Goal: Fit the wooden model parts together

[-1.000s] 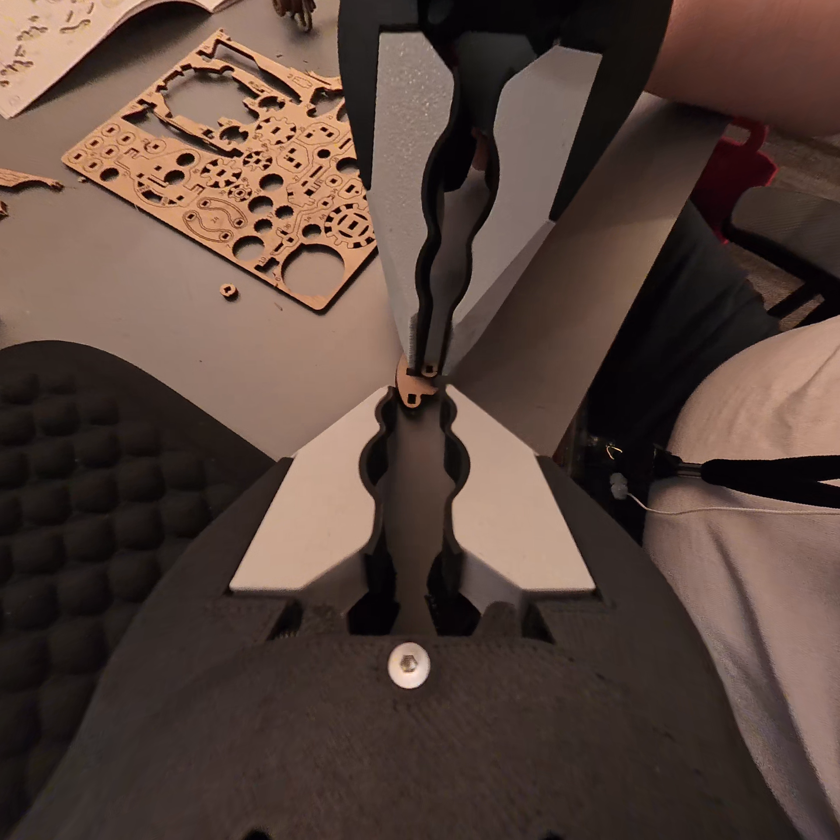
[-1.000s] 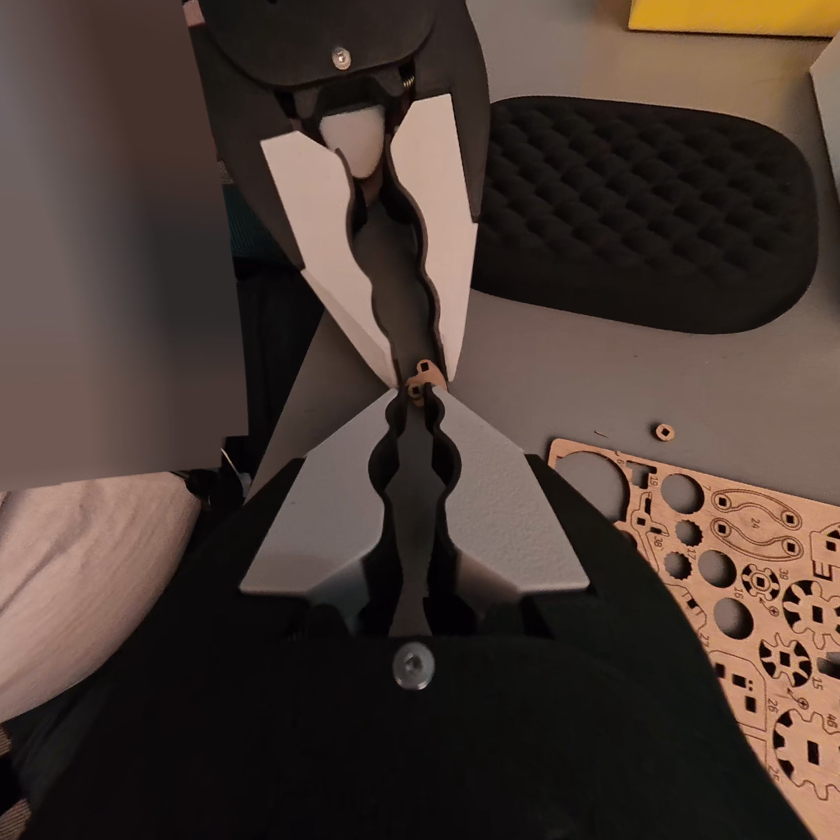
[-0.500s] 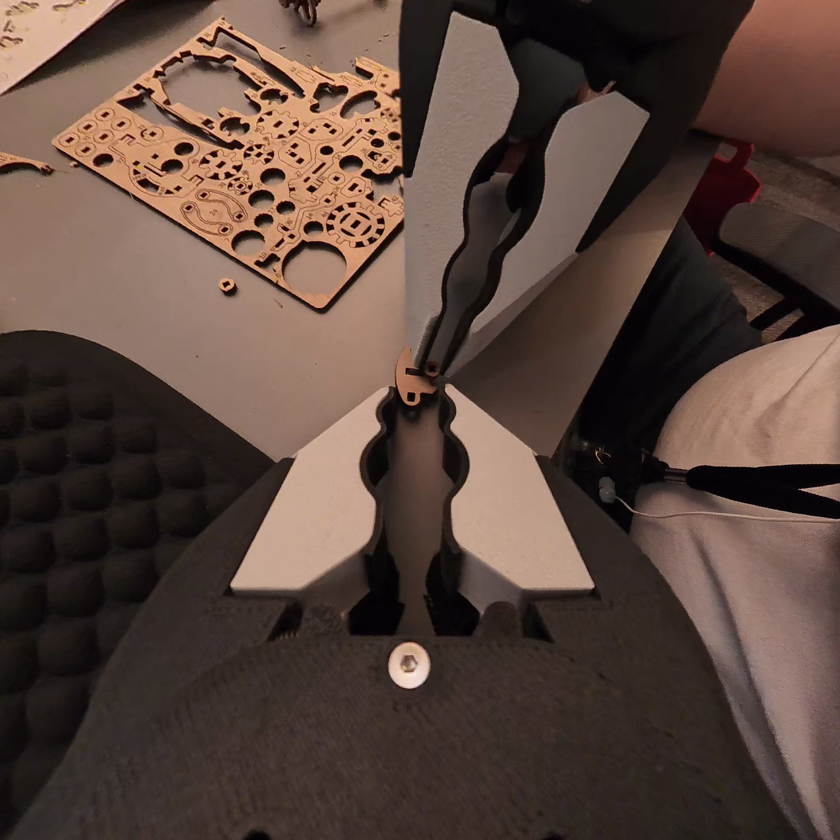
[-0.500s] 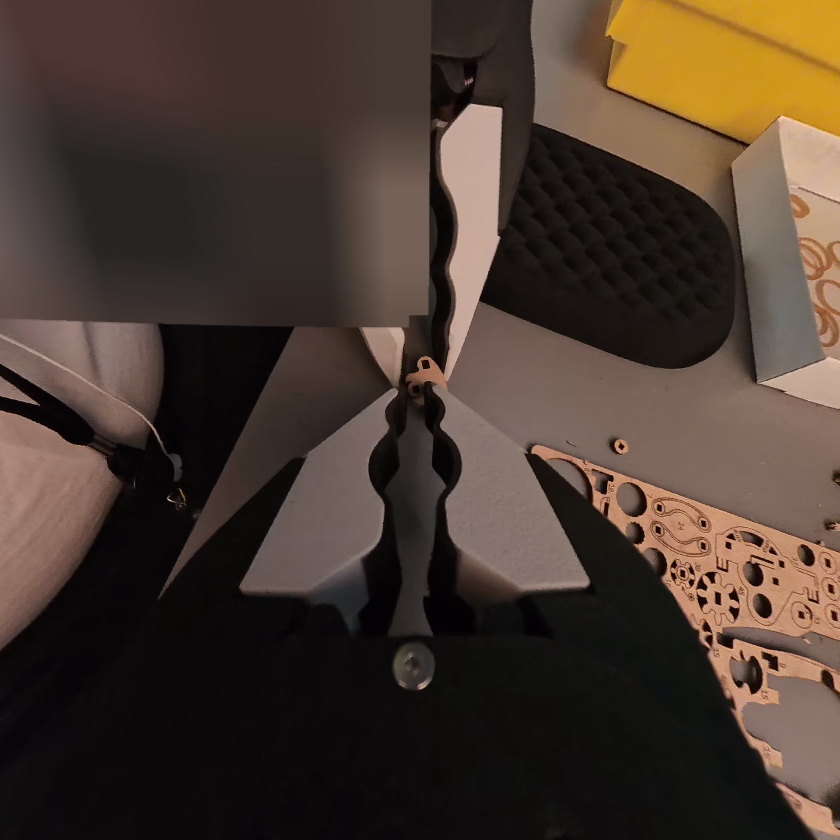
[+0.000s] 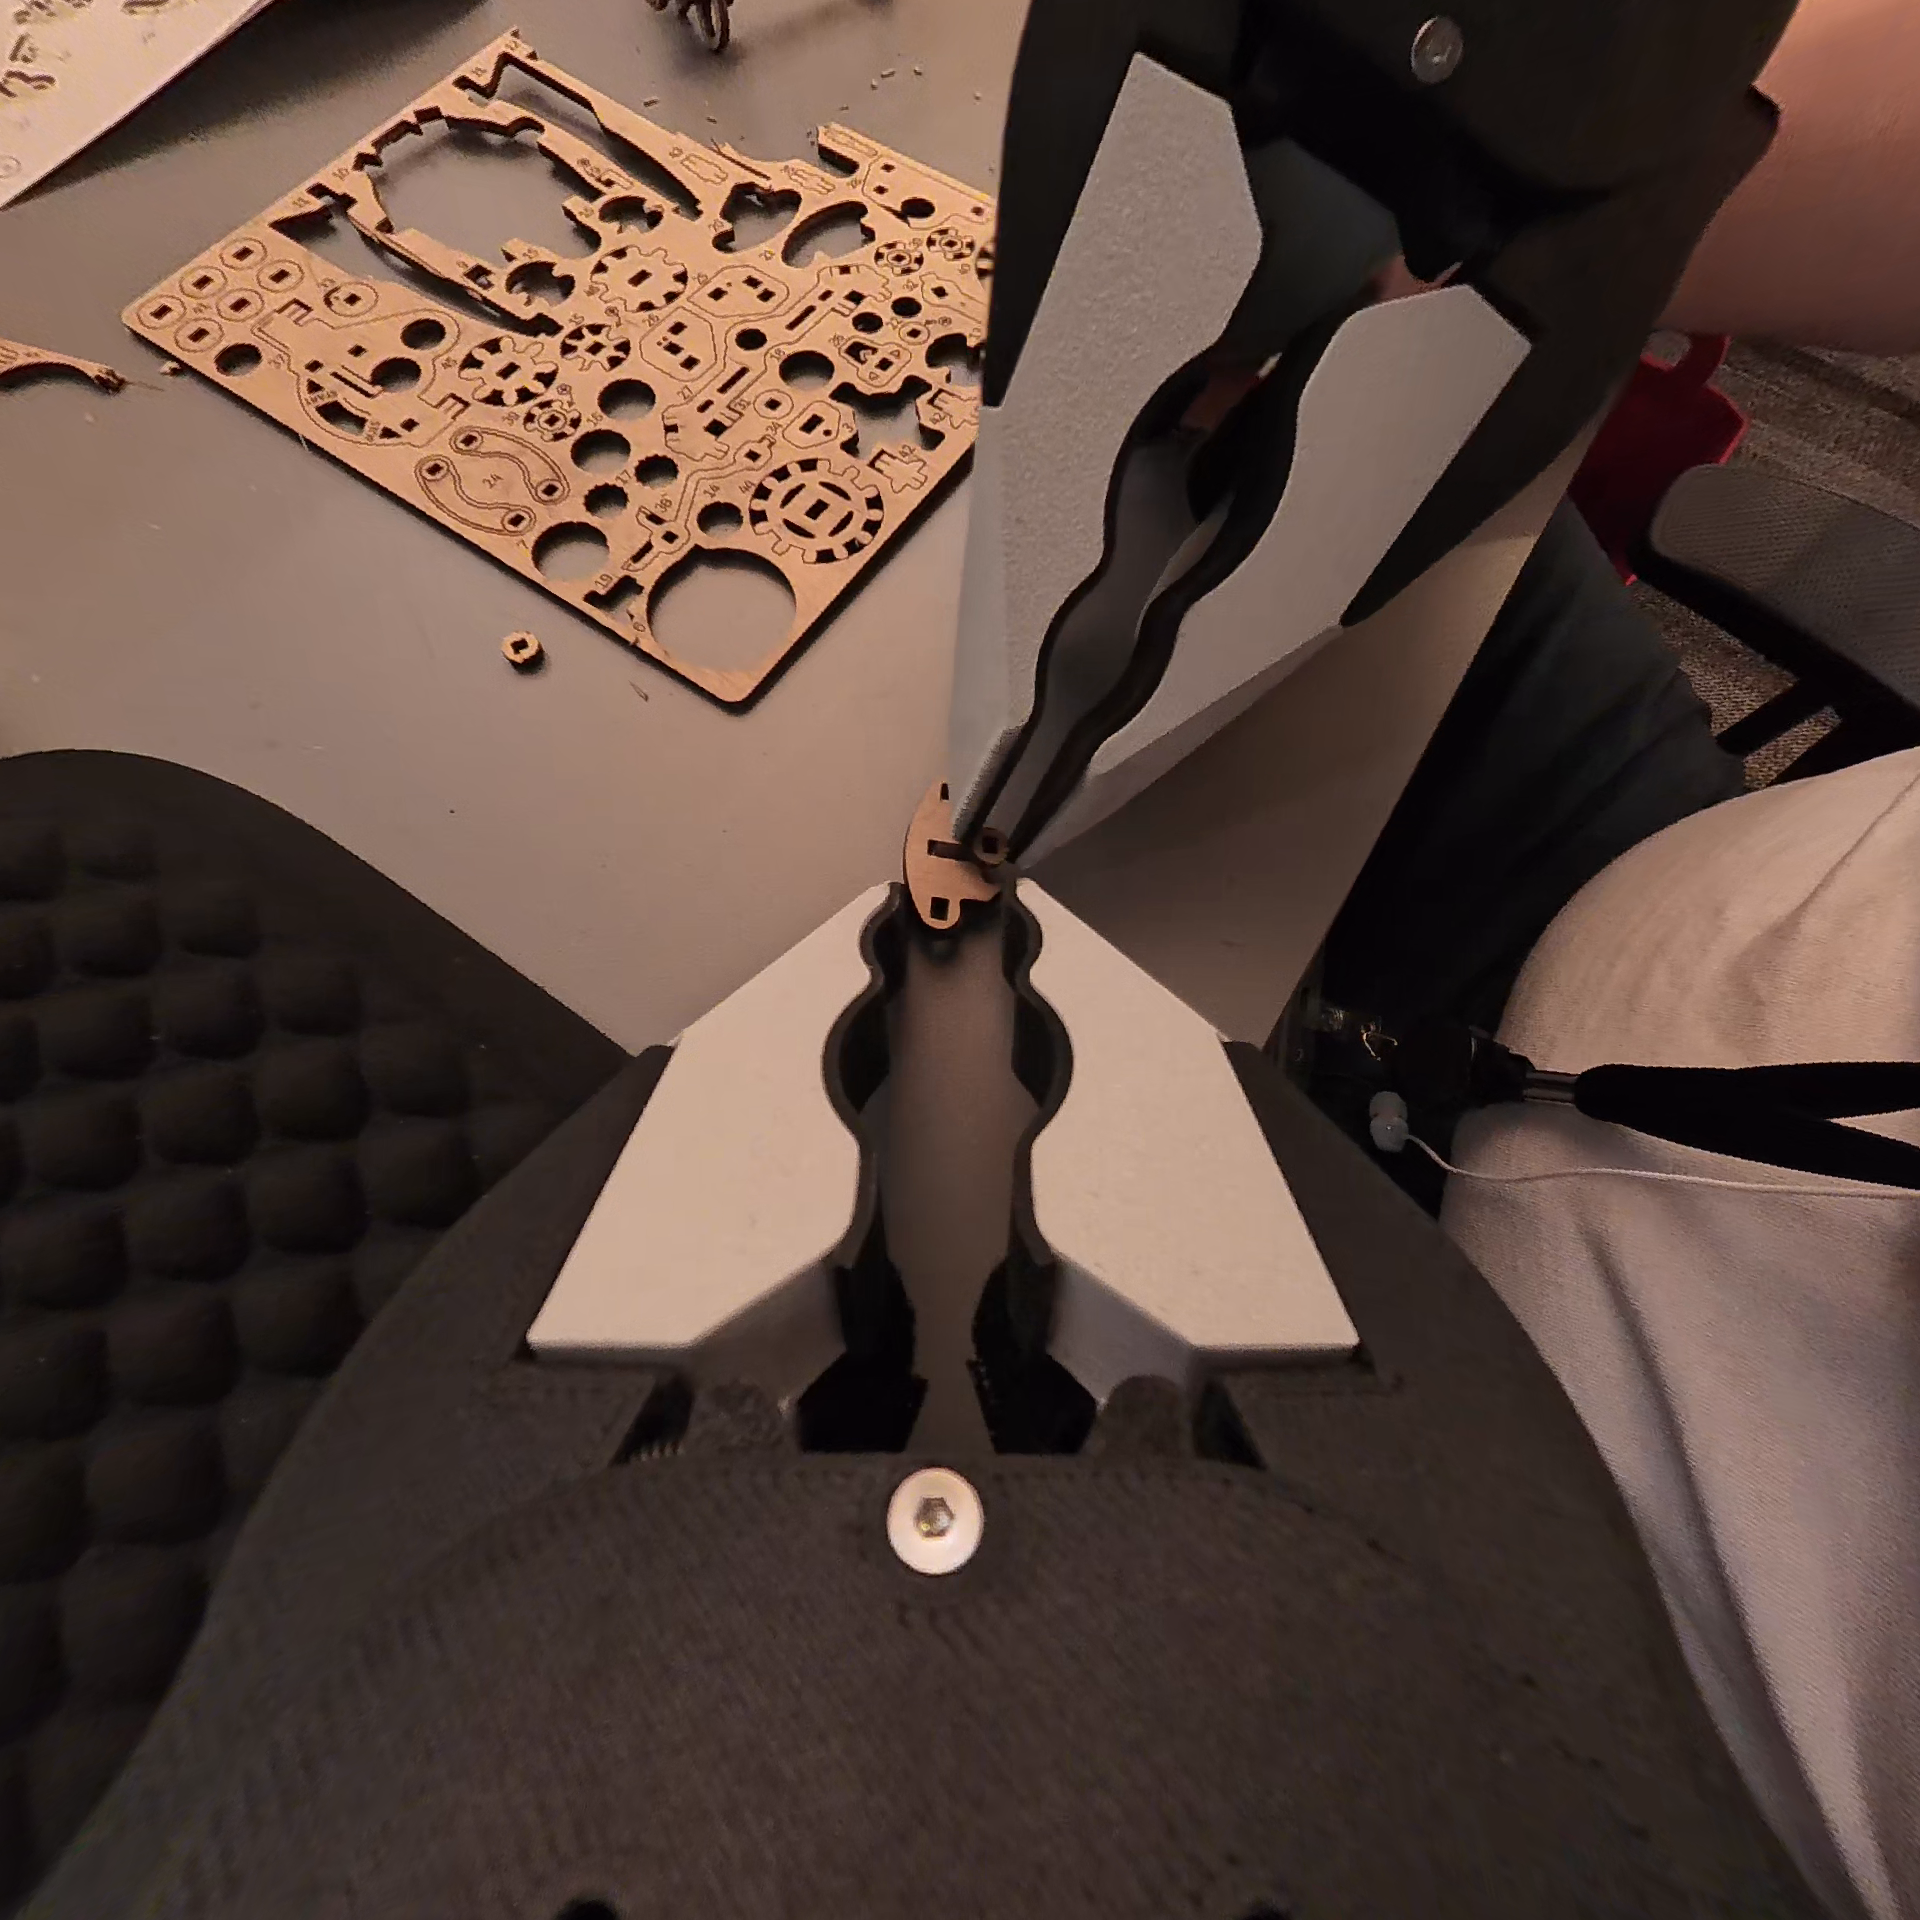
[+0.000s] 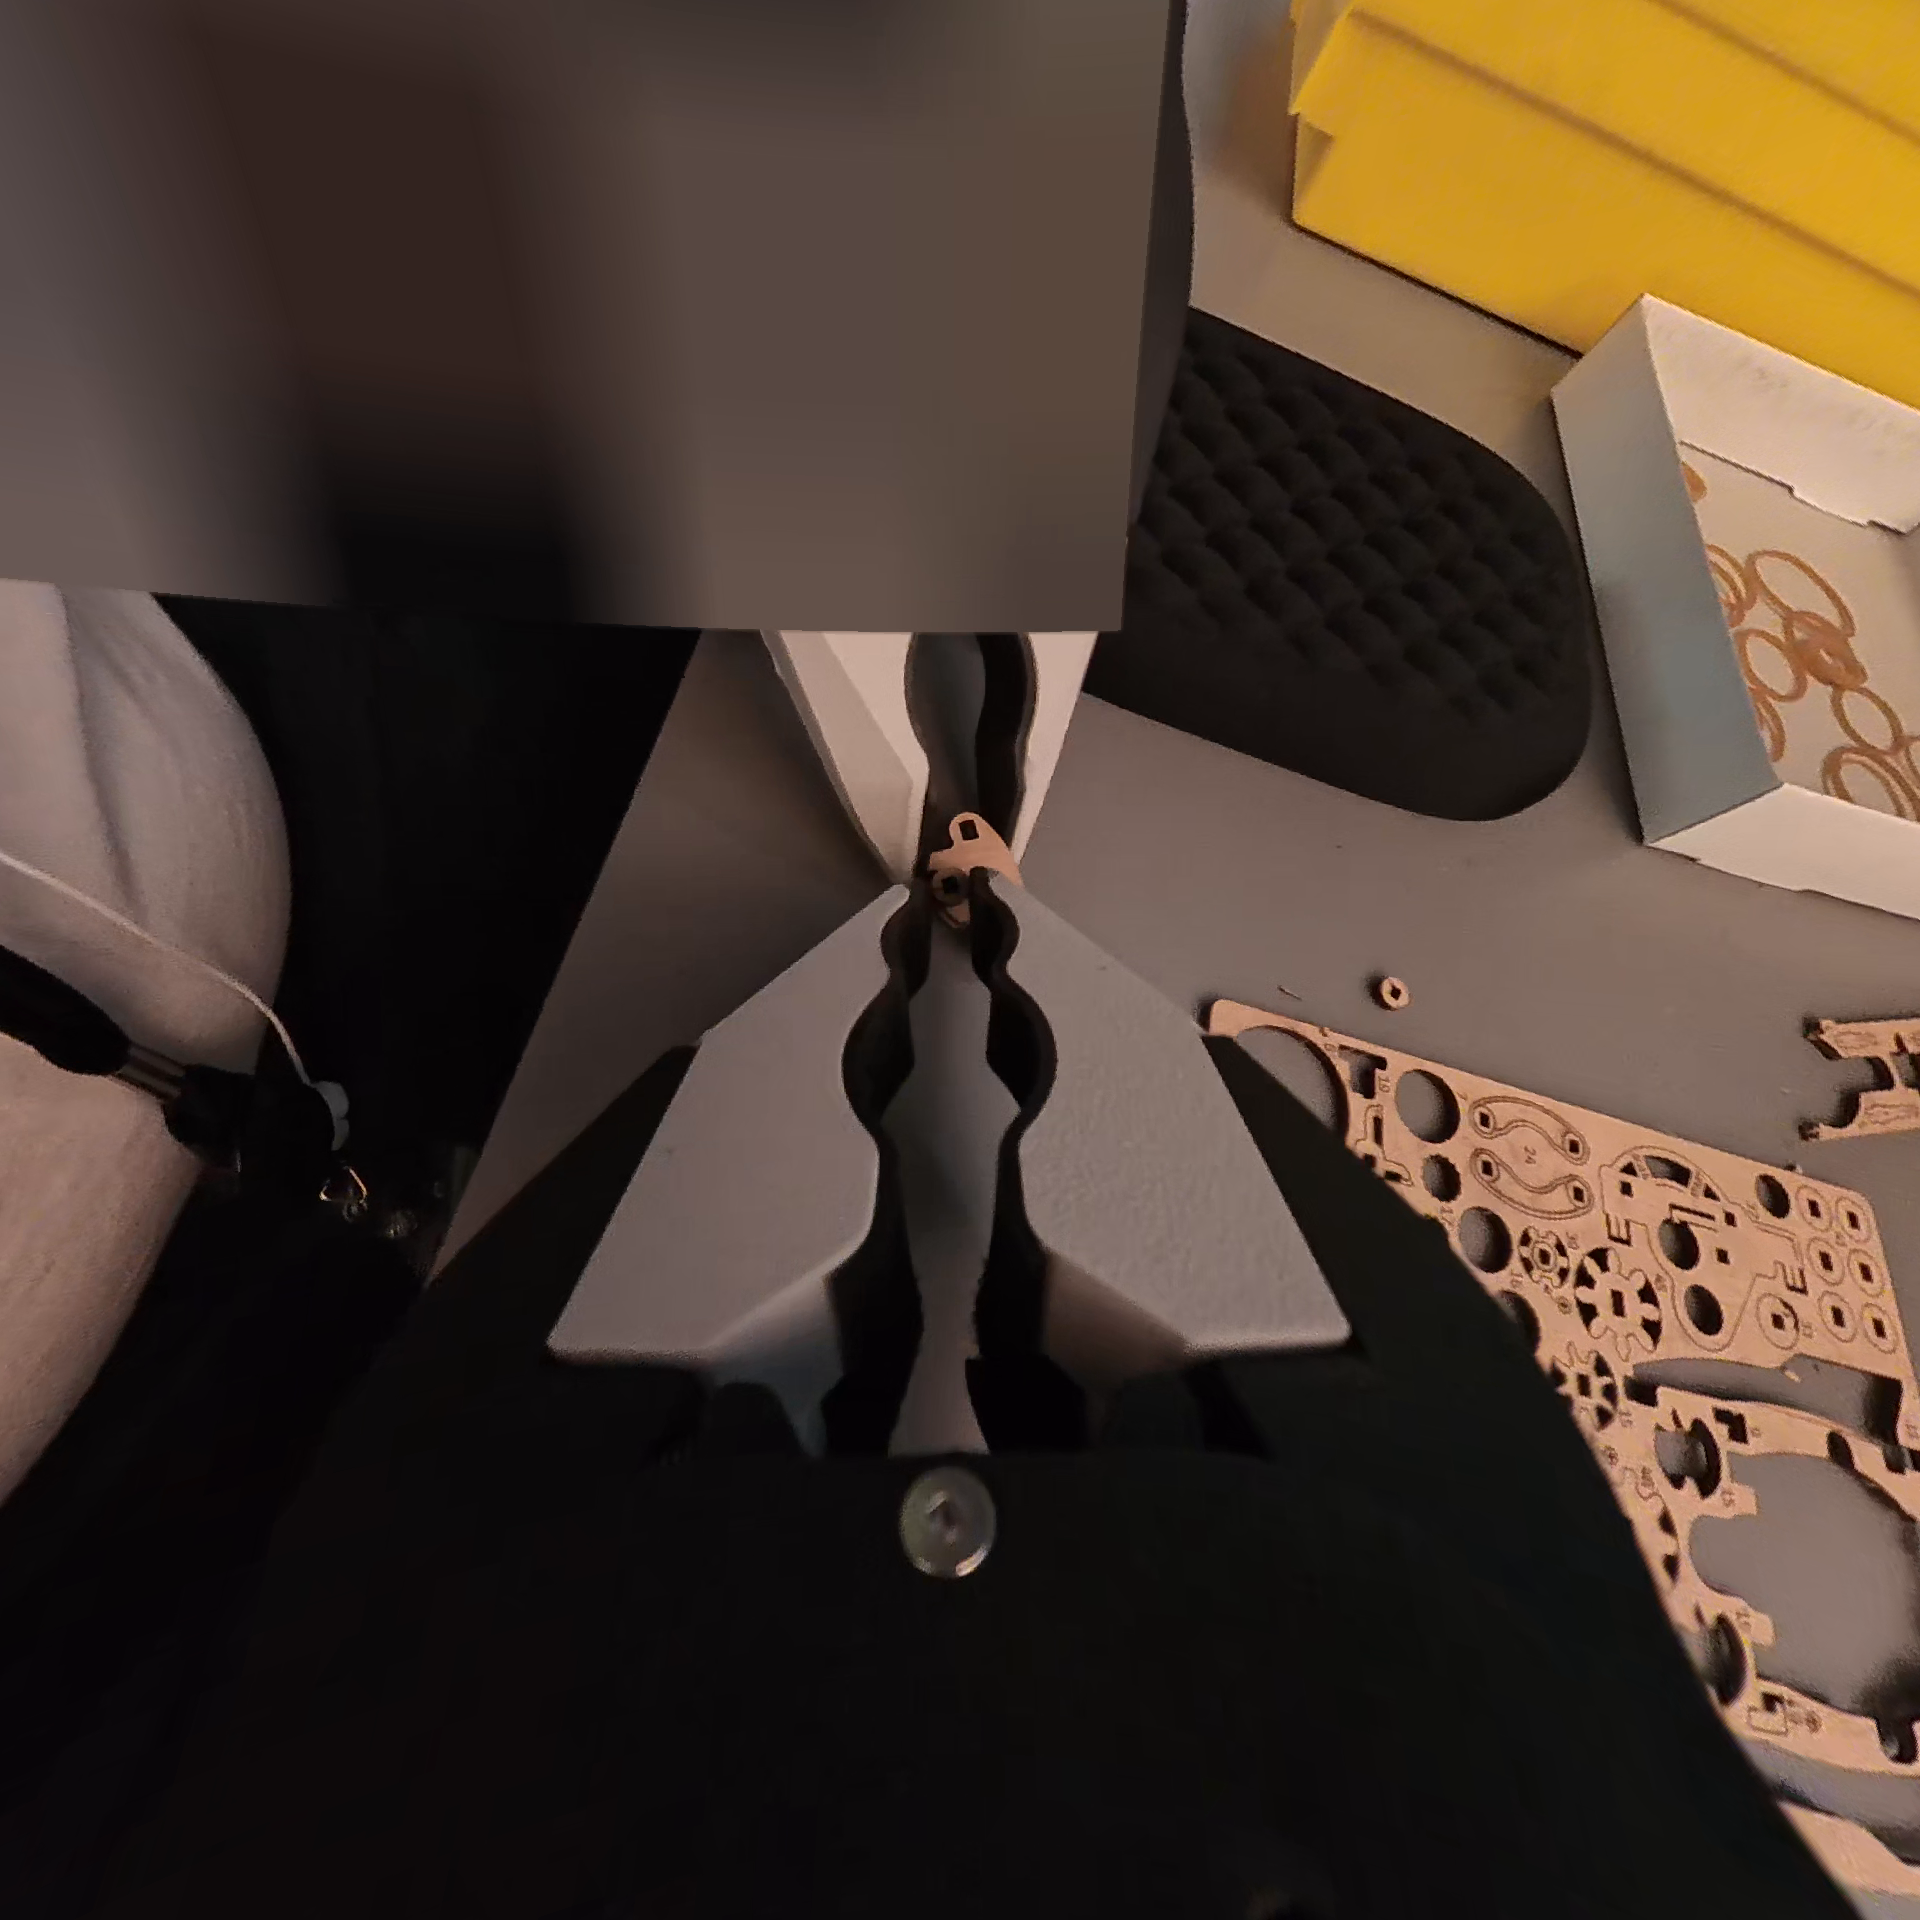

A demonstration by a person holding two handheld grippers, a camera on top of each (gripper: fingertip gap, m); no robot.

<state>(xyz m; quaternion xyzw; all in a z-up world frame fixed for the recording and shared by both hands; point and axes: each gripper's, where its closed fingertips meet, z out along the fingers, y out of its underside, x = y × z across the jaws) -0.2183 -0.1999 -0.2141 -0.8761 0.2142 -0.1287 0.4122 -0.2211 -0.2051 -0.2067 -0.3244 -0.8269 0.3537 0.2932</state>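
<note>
My left gripper (image 5: pixel 943 902) is shut on a small flat rounded wooden part (image 5: pixel 935 857) held at its tips. My right gripper (image 5: pixel 989 831) comes in from above, tip to tip with the left, and is shut on a tinier wooden part (image 5: pixel 985 840) pressed against the flat one. In the right wrist view my right gripper (image 6: pixel 951 896) meets the left gripper (image 6: pixel 971 831) in the same way, with the wooden parts (image 6: pixel 971 850) joined between them. Both are held in the air above the grey table's edge.
A laser-cut wooden sheet (image 5: pixel 582 364) lies on the grey table, with a loose wooden ring (image 5: pixel 522 651) near it. A black bumpy pad (image 5: pixel 208 1039) is at the left. A yellow box (image 6: pixel 1610 135) and a white box of rubber bands (image 6: pixel 1766 623) stand behind. A person's torso (image 5: pixel 1714 1299) is close. Only a small space, under 4 cm, lies between the two pairs of fingers.
The right gripper has swung over to a steeper slant while both grippers stay tip to tip on the wooden parts. The flat part now sits a little more turned.
</note>
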